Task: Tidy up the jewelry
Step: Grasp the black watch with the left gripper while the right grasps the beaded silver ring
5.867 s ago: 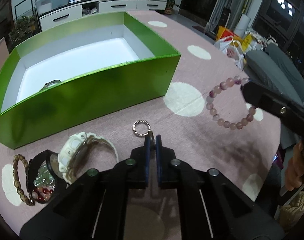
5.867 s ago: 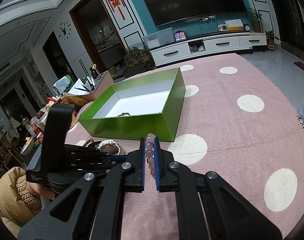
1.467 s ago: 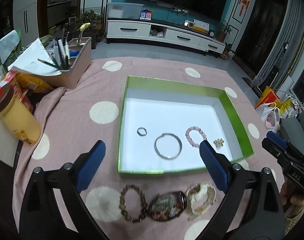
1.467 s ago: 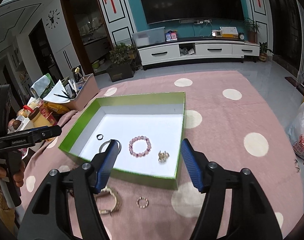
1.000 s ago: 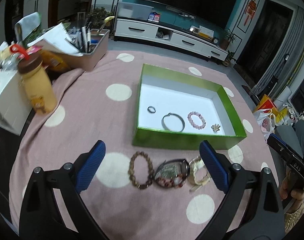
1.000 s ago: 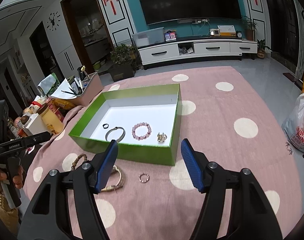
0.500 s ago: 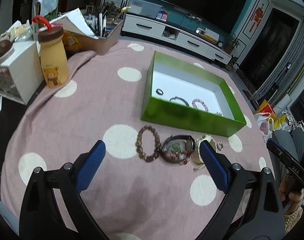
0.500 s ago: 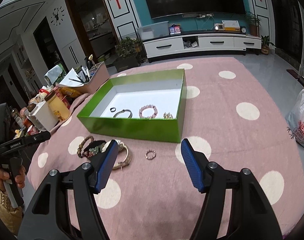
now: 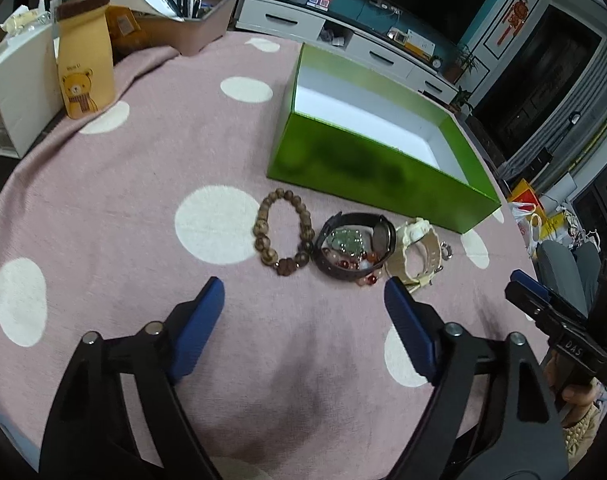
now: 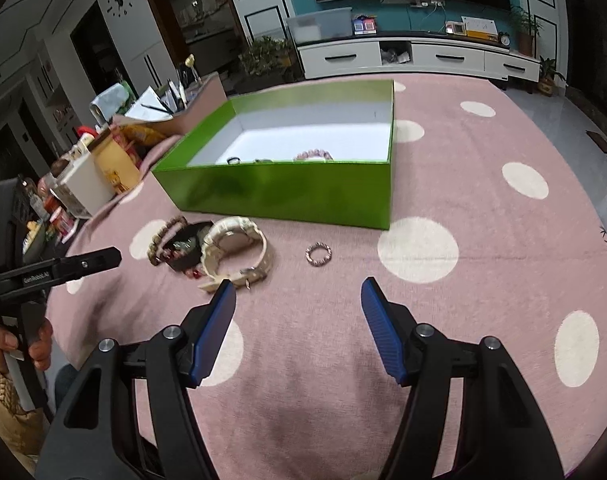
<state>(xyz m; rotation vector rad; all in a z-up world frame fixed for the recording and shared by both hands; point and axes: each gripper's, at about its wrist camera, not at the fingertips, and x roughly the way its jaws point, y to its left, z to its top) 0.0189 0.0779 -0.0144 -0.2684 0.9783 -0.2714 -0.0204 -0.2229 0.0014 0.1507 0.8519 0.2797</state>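
While both of my grippers hang above the table (image 9: pixel 103 208), I see their blue ribbed jaws spread wide apart, the left gripper (image 9: pixel 303 316) and the right gripper (image 10: pixel 297 312) each gripping nothing. My landmark is the green box (image 10: pixel 287 192), a glossy rectangular cardboard tray with a matte white inside, standing on the pink cloth with cream polka dots. Inside it, against the near wall, I count three pieces that show over the rim: a small dark ring (image 10: pixel 233 160), a thin metal bangle (image 10: pixel 263 160) and a pink bead bracelet (image 10: pixel 313 155). Whether more lies behind that wall I cannot tell.

Just in front of the box, on the cloth, four pieces lie in a row: one brown wooden bead bracelet (image 9: pixel 283 236), round and knobbly; one black watch (image 9: pixel 355 246) whose strap loops round a heap of red and green glassy beads; one cream watch (image 9: pixel 417 250) with a chunky rubbery strap, touching the black one; and one small sparkly ring (image 10: pixel 318 254), apart from the others and nearest the box's right corner.
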